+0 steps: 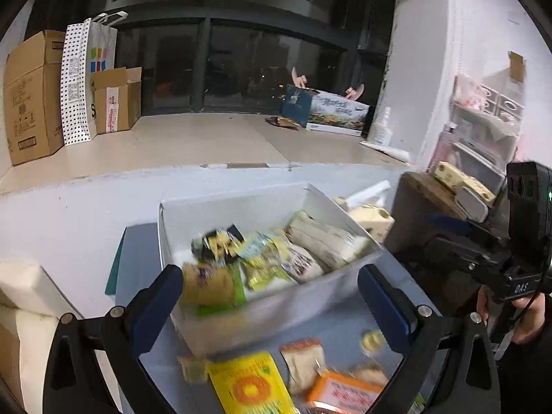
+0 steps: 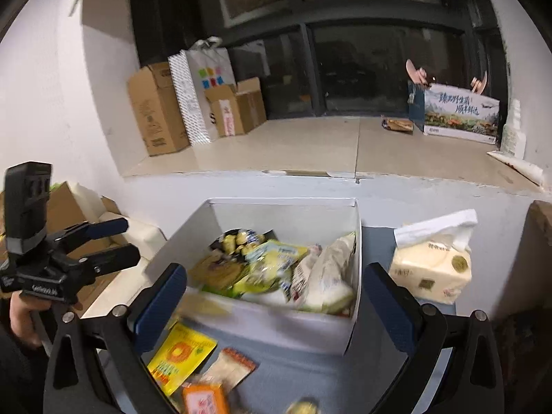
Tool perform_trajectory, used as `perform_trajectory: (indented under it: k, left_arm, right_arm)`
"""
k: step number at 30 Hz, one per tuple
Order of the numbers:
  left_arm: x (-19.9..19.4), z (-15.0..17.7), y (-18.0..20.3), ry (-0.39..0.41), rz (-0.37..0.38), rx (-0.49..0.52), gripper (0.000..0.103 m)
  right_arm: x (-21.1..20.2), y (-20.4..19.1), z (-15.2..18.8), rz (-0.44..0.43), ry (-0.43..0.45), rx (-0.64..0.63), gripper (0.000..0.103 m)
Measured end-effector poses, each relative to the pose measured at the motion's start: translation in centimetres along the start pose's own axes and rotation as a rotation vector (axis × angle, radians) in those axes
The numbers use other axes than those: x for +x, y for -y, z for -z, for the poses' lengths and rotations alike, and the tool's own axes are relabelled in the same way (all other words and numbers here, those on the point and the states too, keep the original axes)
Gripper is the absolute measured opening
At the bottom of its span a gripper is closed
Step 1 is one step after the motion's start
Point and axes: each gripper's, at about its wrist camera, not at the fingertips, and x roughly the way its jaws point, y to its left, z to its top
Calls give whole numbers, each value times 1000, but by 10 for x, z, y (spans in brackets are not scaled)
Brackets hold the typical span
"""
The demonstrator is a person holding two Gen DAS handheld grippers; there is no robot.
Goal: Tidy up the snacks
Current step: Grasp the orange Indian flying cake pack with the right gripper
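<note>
Loose packets lie nearest us on the grey table top [image 2: 296, 372]: at near left a yellow packet [image 2: 181, 357] with an orange disc, then a pale packet with an orange edge [image 2: 231, 367], an orange box [image 2: 205, 398] at the near edge, and a small gold item [image 2: 303, 407], too blurred to identify.

We hold our left gripper [image 1: 270, 296] empty, fingers spread wide, and our right gripper [image 2: 276, 295] likewise spread and empty.

Beyond them stands a white box [image 2: 276, 324], its contents mixed snack bags: yellow-green wrappers [image 2: 265, 265] left of centre, a white bag [image 2: 331, 276] against its right wall.

Right of the box we note a tissue pack [image 2: 431, 269].

Far off on the tiled ledge [image 2: 310, 145]: cardboard cartons [image 2: 155, 110] at left, a printed carton [image 2: 459, 114] at right.
</note>
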Motion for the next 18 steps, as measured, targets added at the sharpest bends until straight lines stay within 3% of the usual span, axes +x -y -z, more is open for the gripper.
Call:
perform_trajectory:
  k: [4, 6, 11, 18]
  left_arm:
    - [-30, 37, 14, 1, -2, 6, 103]
    - [-46, 59, 23, 35, -15, 19, 103]
    - [-61, 98, 38, 11, -10, 15, 103]
    - [-62, 120, 44, -34, -3, -7, 103]
  right_arm:
    - [-34, -8, 35, -26, 6, -1, 103]
    - [-48, -10, 56, -3, -7, -12, 103]
    - [-70, -10, 104, 33, -48, -6, 103]
    - [-65, -17, 143, 19, -140, -22, 103]
